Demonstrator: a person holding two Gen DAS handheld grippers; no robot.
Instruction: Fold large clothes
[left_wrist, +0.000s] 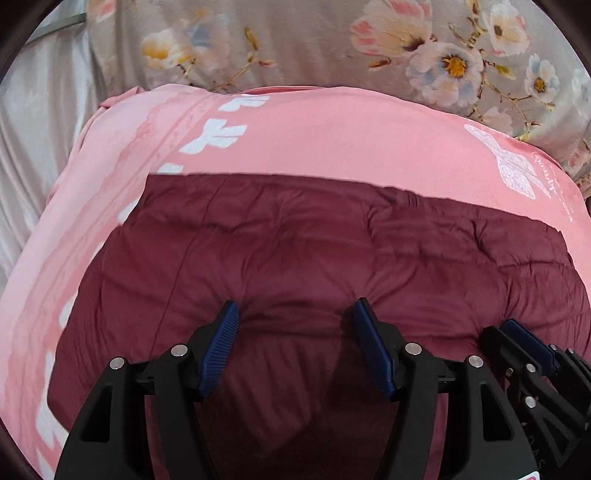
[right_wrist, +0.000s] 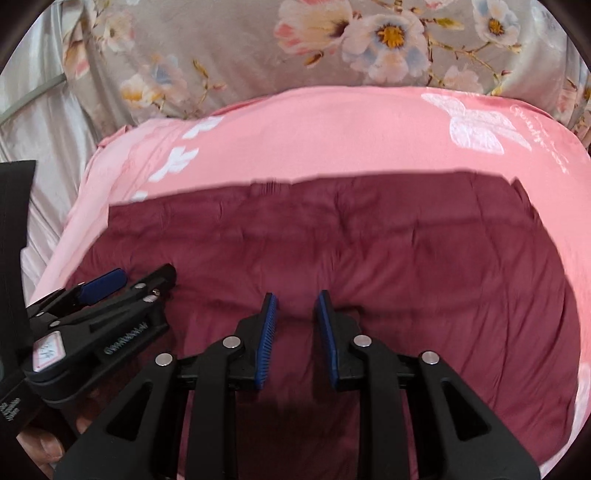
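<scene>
A maroon garment (left_wrist: 280, 258) lies folded in a flat rectangle on a folded pink garment (left_wrist: 332, 140) with white print. My left gripper (left_wrist: 295, 314) is open, its blue pads wide apart, tips pressing down on the maroon cloth near its front. My right gripper (right_wrist: 295, 301) has its pads a narrow gap apart, nothing between them, tips resting on the maroon garment (right_wrist: 369, 251). The pink garment (right_wrist: 332, 136) shows beyond it. The right gripper also shows at the lower right of the left wrist view (left_wrist: 524, 339); the left gripper shows at the left of the right wrist view (right_wrist: 122, 284).
Both garments lie on a bed with a grey floral sheet (left_wrist: 295, 40). A shiny pale cloth (left_wrist: 40, 122) lies at the left. Fingers of a hand (right_wrist: 44, 446) show at the lower left of the right wrist view.
</scene>
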